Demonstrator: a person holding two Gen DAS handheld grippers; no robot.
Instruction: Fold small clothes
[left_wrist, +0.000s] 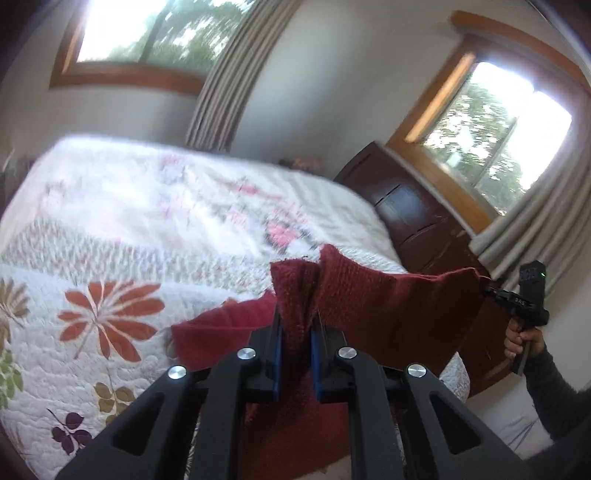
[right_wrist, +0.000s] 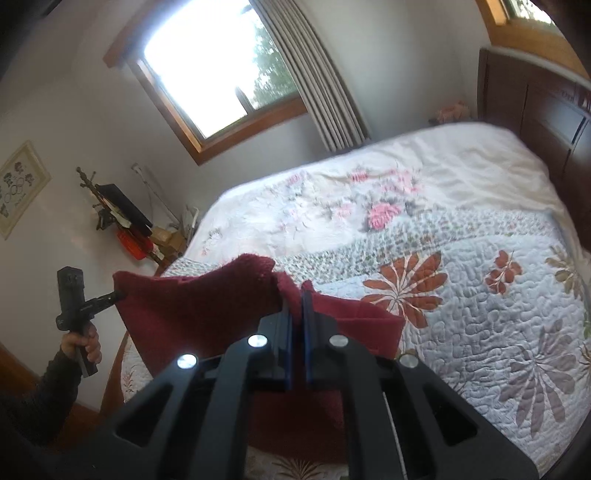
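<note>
Your left hand-held gripper (left_wrist: 297, 325) is pinching one corner of the single dark red cloth (left_wrist: 388, 306), raised above the bed (left_wrist: 147, 229). Your right hand-held gripper (right_wrist: 297, 306) clamps the opposite corner, your right hand (left_wrist: 522, 338) upright on its handle. The cloth stretches between the two, its lower part draped on the floral quilt (right_wrist: 461, 314).

Hardly any readable text. In the left wrist view, the right gripper (left_wrist: 487, 286) has small white marking on its black body, approx. "DAS", too small and blurred to be sure. In the right wrist view, a framed picture (right_wrist: 18, 190) on the far left wall shows interlocked rings w/ small print below, illegible. Nothing else can be read.
</note>
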